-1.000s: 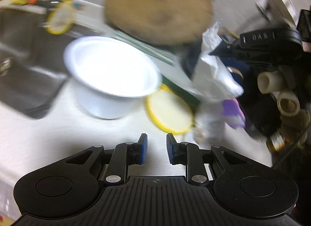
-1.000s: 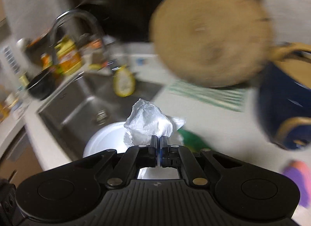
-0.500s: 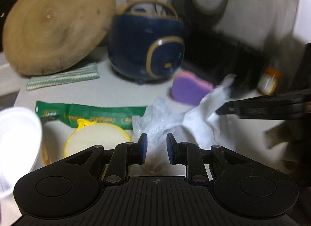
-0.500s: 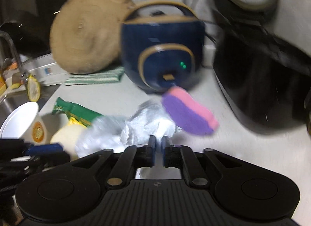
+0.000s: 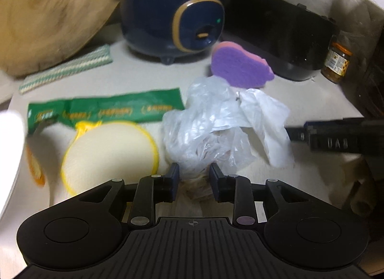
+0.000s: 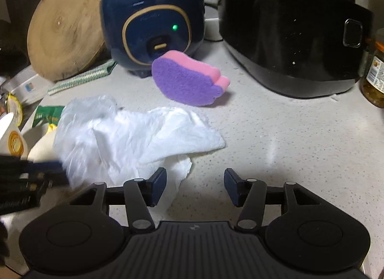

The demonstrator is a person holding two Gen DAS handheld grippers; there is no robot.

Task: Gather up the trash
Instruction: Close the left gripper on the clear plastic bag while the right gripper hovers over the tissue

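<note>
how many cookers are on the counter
2: a blue cooker at the back beside the wooden board, and a black cooker to its right. More could be out of frame.

Bare counter right of tissue; sponge behind.

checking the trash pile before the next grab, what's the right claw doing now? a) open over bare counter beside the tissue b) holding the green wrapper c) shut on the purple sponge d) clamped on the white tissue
a: the right claw has its fingers wide apart with nothing between them, over the counter, and the white tissue lies loose to its left.
</note>
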